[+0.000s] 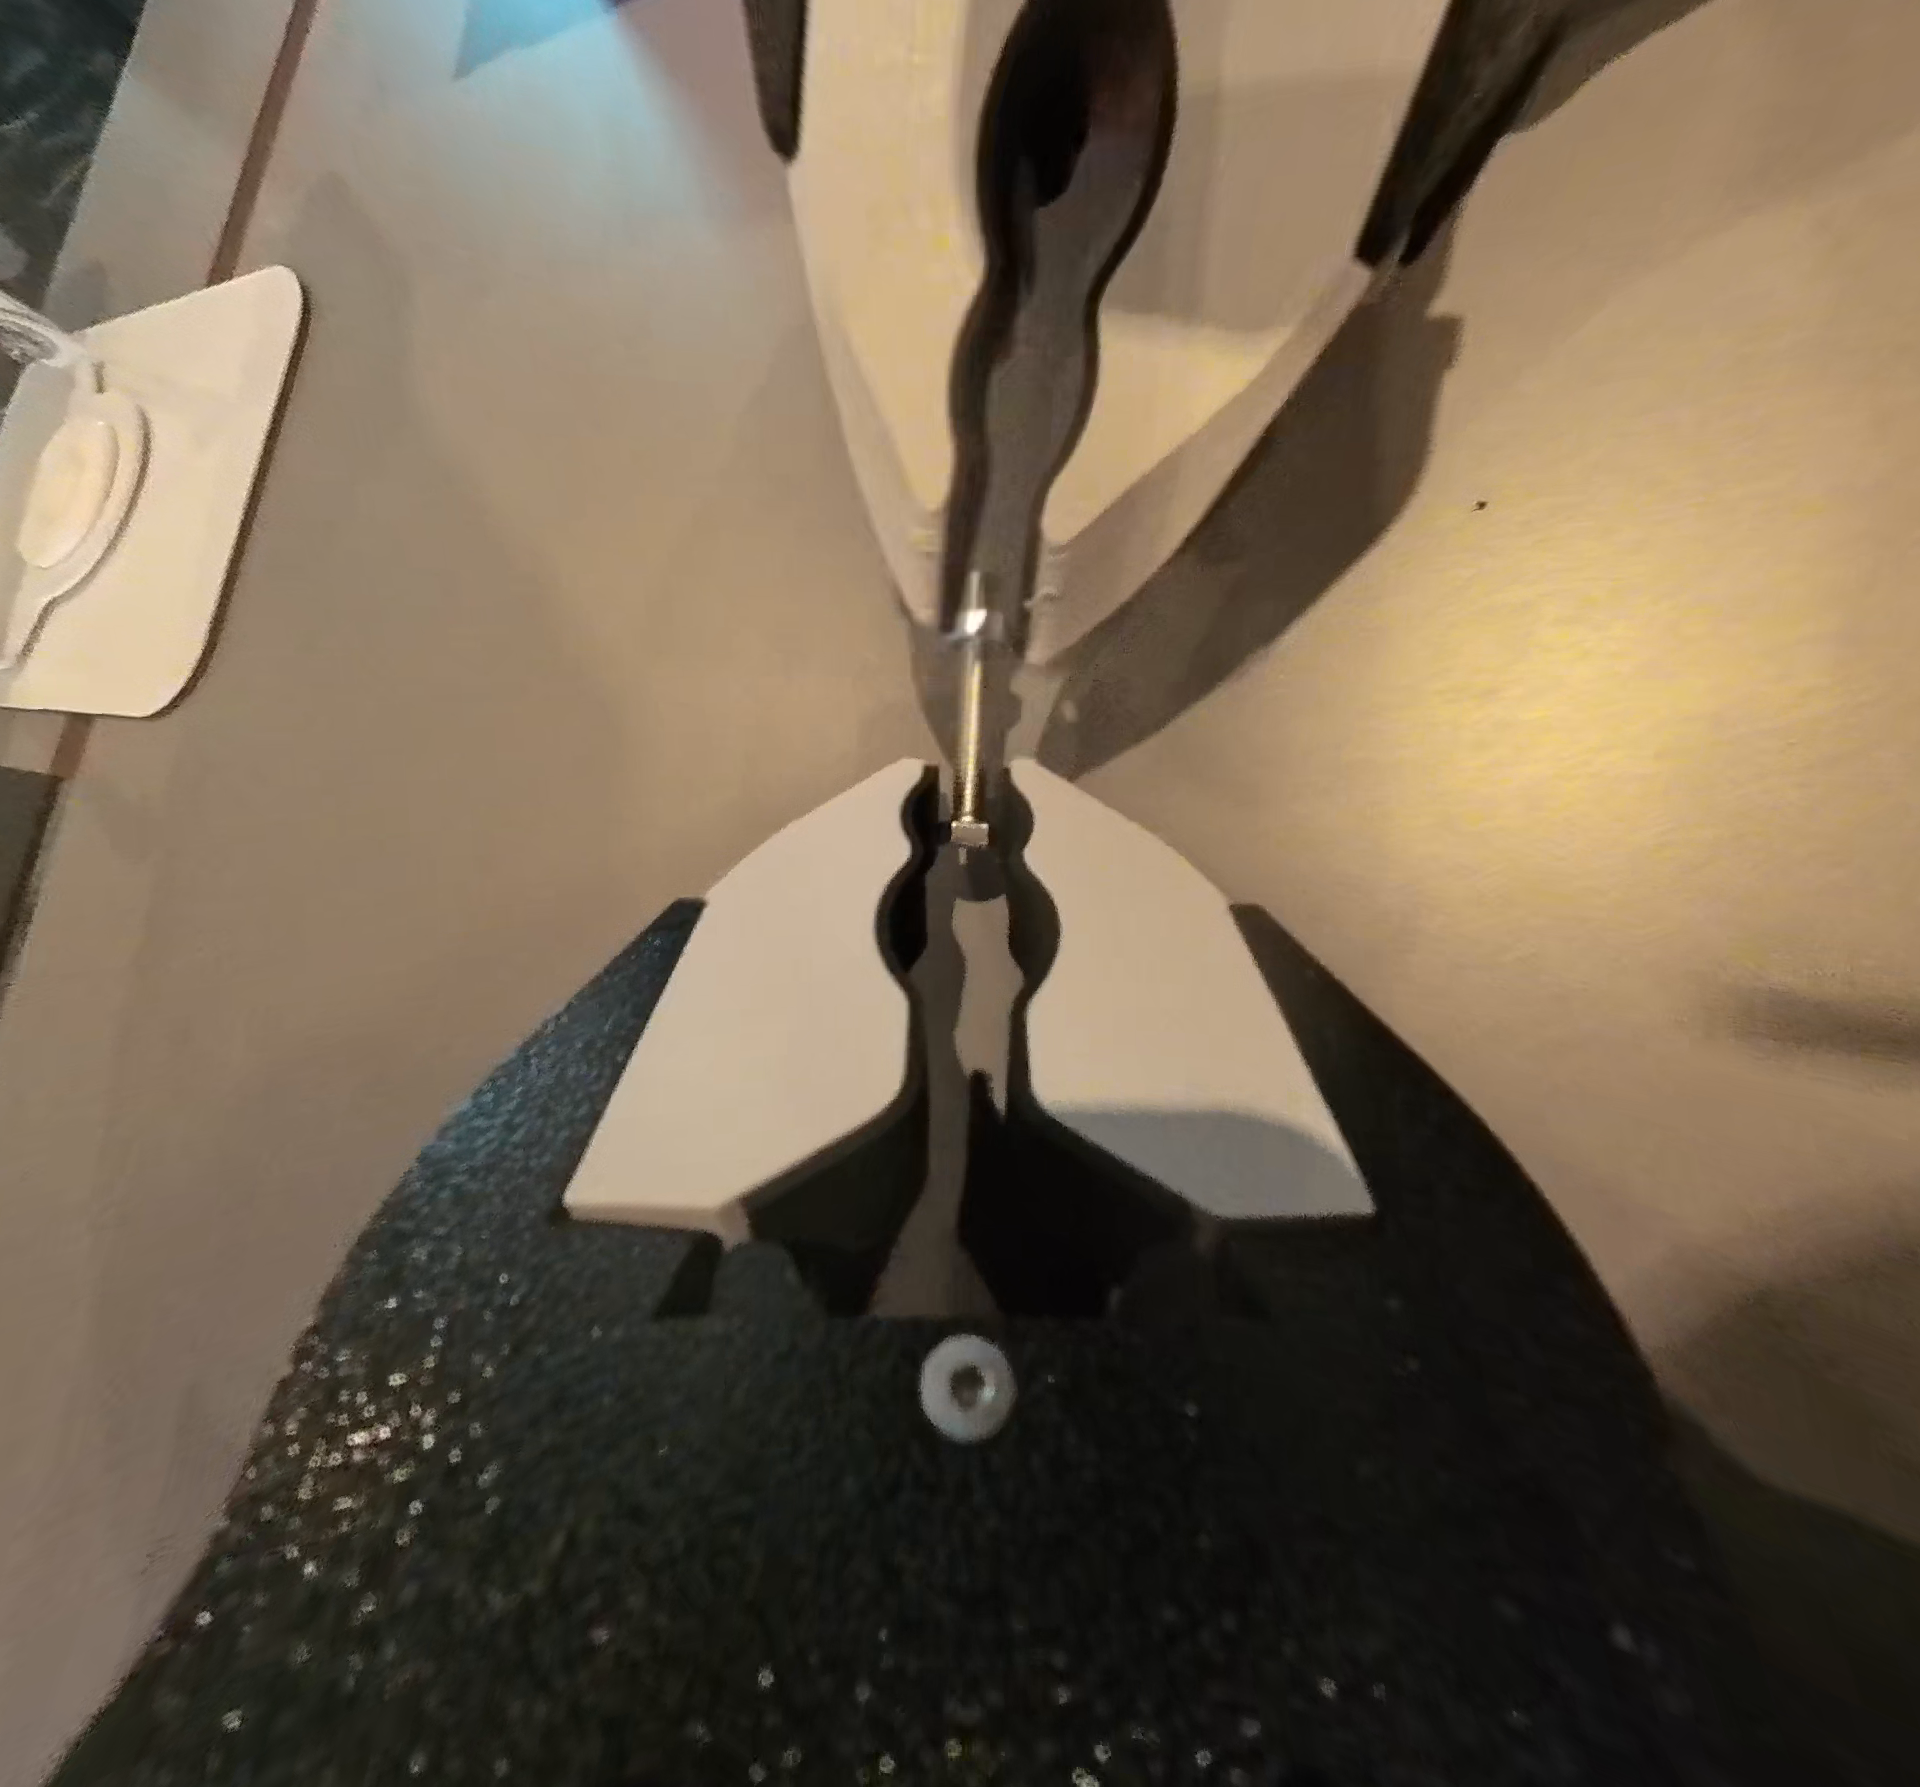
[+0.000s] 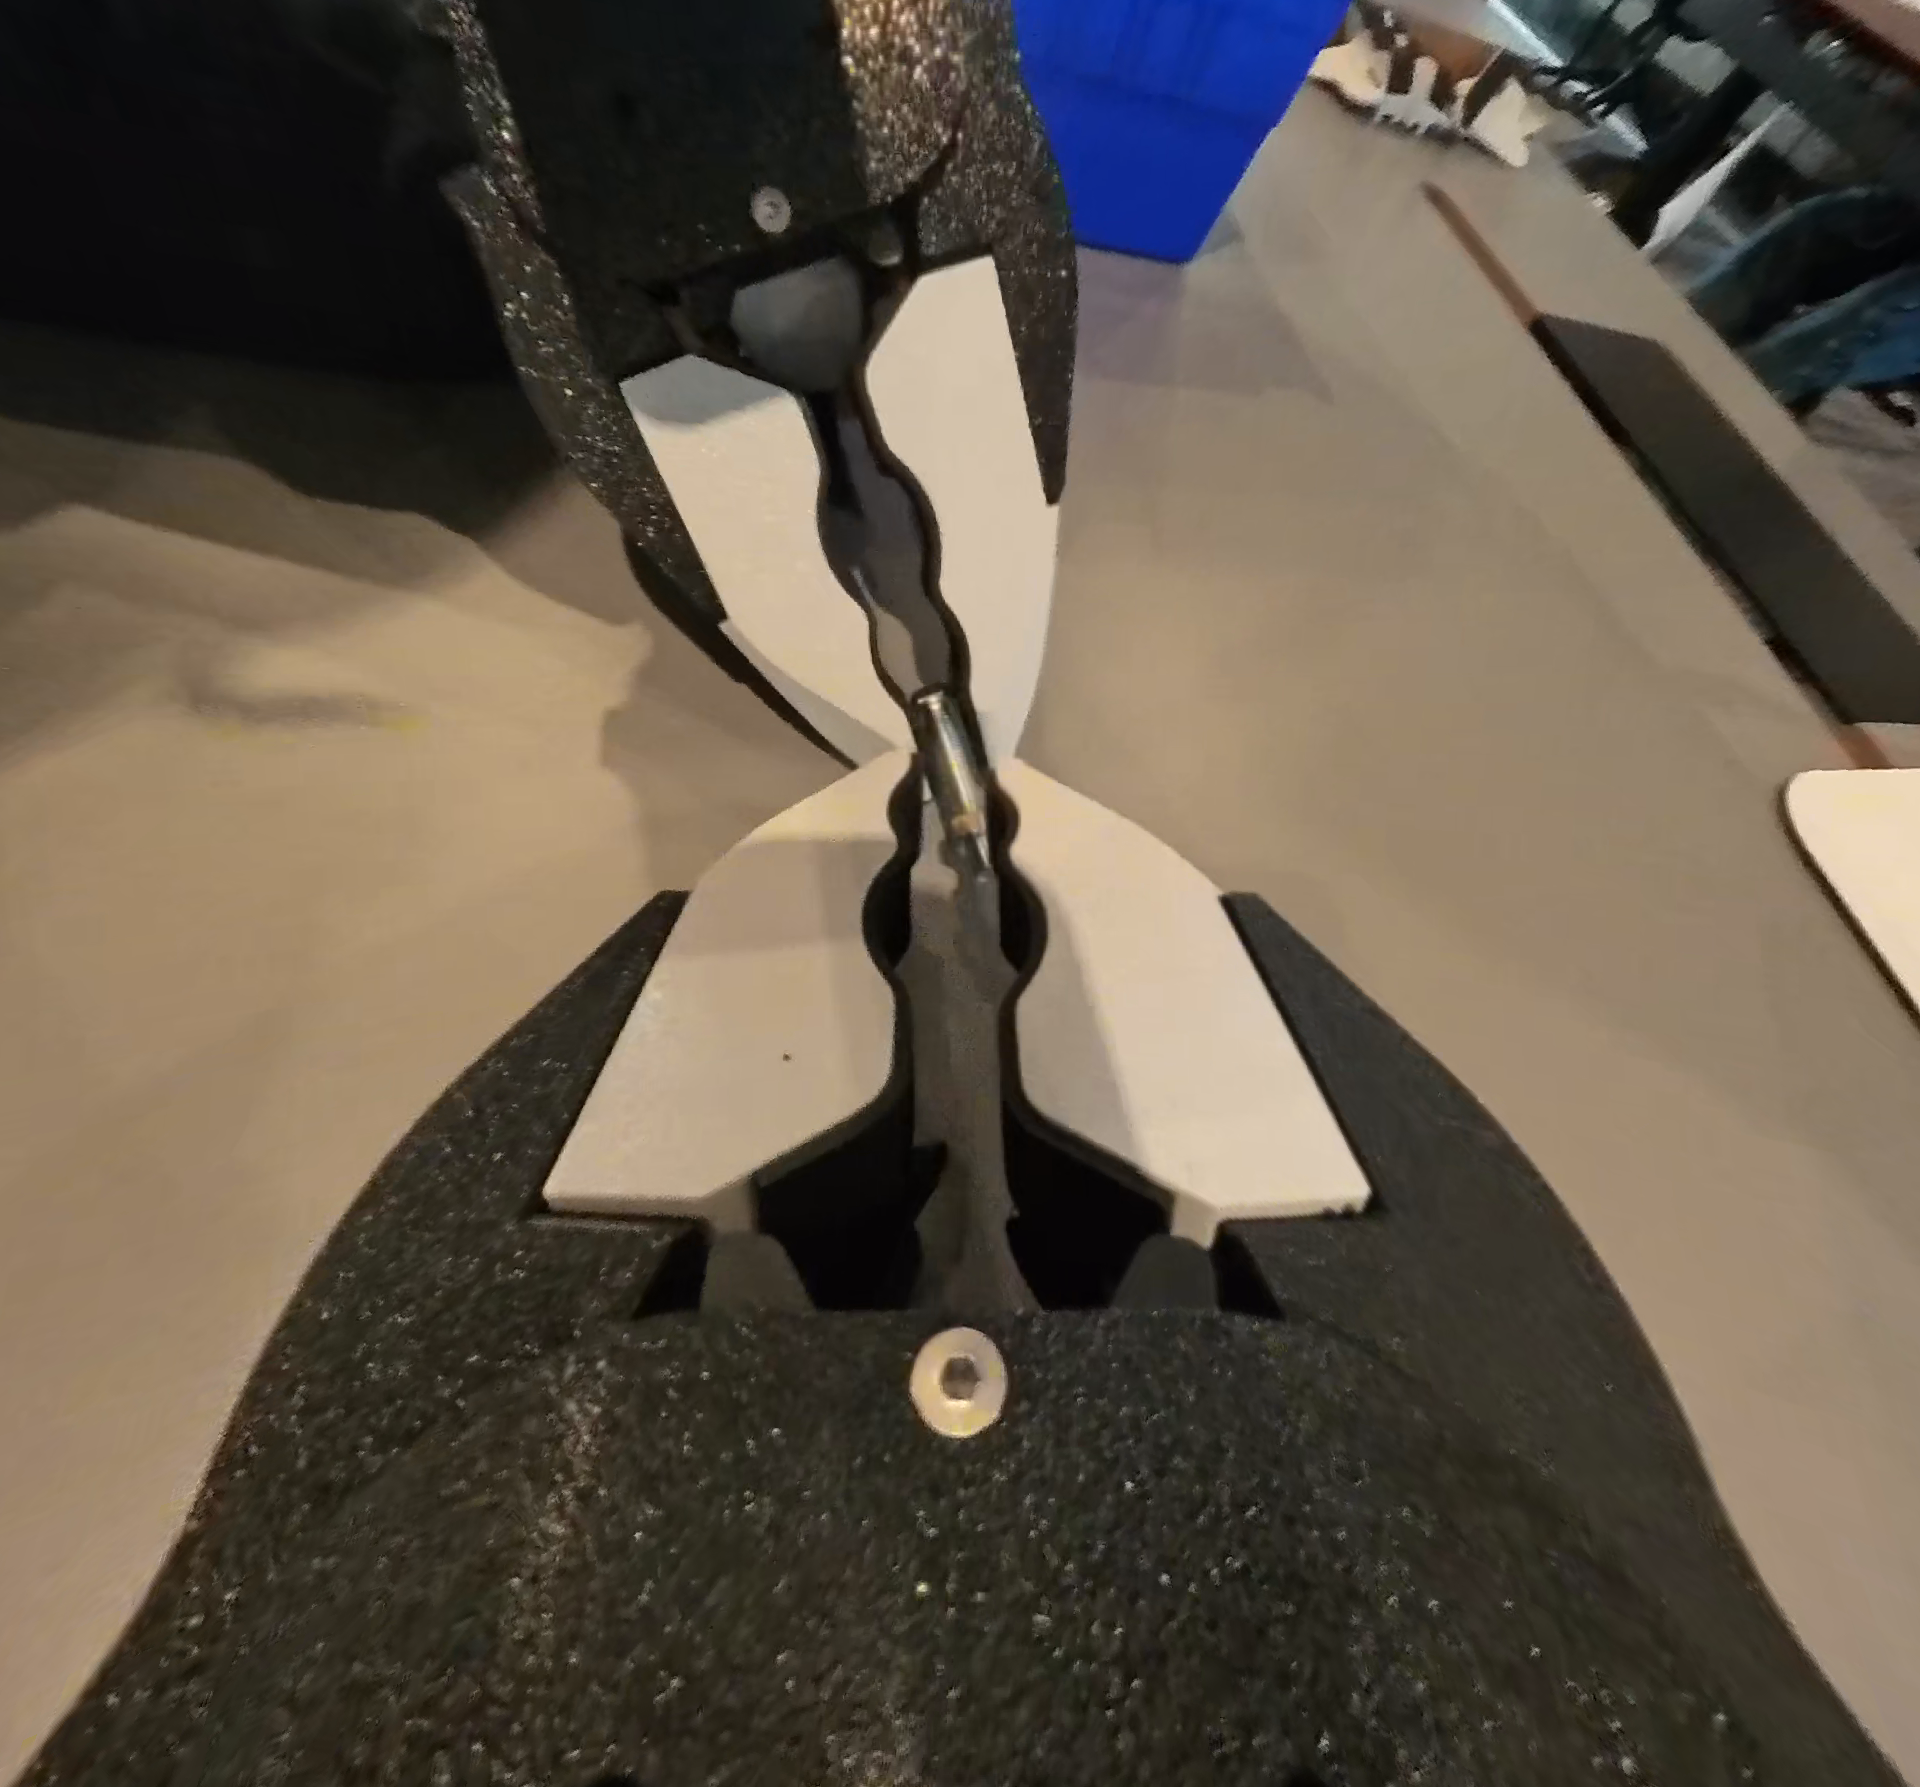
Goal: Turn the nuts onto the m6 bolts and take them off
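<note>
A thin silver M6 bolt [image 1: 975, 719] spans the gap between my two grippers, which meet tip to tip above the beige table [image 1: 1558, 698]. My left gripper [image 1: 971, 807] is shut on the bolt's head end. My right gripper [image 1: 977, 636] comes in from above and is shut on a small silver nut [image 1: 971, 620] on the bolt's shaft. In the right wrist view, my right gripper [image 2: 958, 807] pinches the nut [image 2: 961, 818], with the bolt [image 2: 948, 755] running up into the left gripper [image 2: 935, 709]. The threads inside the nut are hidden.
A blue bin [image 2: 1143, 44] stands on the table behind the grippers. A white rounded pad [image 1: 156, 490] lies at the table's edge and also shows in the right wrist view [image 2: 1860, 875]. A dark strip [image 2: 1714, 490] lies along the table's right side. The tips of both grippers are at nearly the same place.
</note>
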Tool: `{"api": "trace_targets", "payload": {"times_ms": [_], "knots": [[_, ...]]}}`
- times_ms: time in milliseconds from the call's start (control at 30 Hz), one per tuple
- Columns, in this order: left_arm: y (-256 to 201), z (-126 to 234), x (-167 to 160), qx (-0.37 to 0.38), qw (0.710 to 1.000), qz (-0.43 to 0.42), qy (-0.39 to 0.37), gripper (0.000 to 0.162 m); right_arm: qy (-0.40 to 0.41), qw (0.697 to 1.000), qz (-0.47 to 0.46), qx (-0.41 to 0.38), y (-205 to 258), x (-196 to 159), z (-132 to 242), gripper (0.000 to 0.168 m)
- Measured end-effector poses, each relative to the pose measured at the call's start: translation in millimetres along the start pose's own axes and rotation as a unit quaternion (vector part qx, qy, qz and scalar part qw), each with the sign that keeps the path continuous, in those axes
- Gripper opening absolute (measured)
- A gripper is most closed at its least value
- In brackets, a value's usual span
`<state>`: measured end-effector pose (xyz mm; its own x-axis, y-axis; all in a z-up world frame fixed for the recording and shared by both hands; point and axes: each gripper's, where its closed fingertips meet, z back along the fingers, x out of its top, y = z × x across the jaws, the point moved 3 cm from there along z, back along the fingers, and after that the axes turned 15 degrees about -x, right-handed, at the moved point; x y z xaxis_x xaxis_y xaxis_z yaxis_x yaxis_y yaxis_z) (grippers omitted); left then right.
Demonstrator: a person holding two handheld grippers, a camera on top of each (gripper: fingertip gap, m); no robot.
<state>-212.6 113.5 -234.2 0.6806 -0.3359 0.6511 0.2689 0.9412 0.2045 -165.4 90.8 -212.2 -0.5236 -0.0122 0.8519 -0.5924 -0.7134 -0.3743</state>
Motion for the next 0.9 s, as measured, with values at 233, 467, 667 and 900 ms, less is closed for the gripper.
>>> {"api": "trace_targets", "payload": {"times_ms": [233,467,667,900], "knots": [[0,0,-1,0.000,1.000,0.004,-0.007,0.010,0.027,0.999,0.027,0.009,7,-6,-3,0.019],[0,-1,-1,-0.002,1.000,0.008,-0.011,0.010,0.011,0.999,0.017,0.026,9,-2,0,0.013],[0,0,-1,-0.005,1.000,0.014,-0.018,0.010,0.032,0.999,0.026,0.022,9,-6,-3,0.024],[0,0,-2,-0.008,1.000,0.017,-0.024,0.010,0.014,0.999,0.017,0.023,8,-3,0,0.016]]}}
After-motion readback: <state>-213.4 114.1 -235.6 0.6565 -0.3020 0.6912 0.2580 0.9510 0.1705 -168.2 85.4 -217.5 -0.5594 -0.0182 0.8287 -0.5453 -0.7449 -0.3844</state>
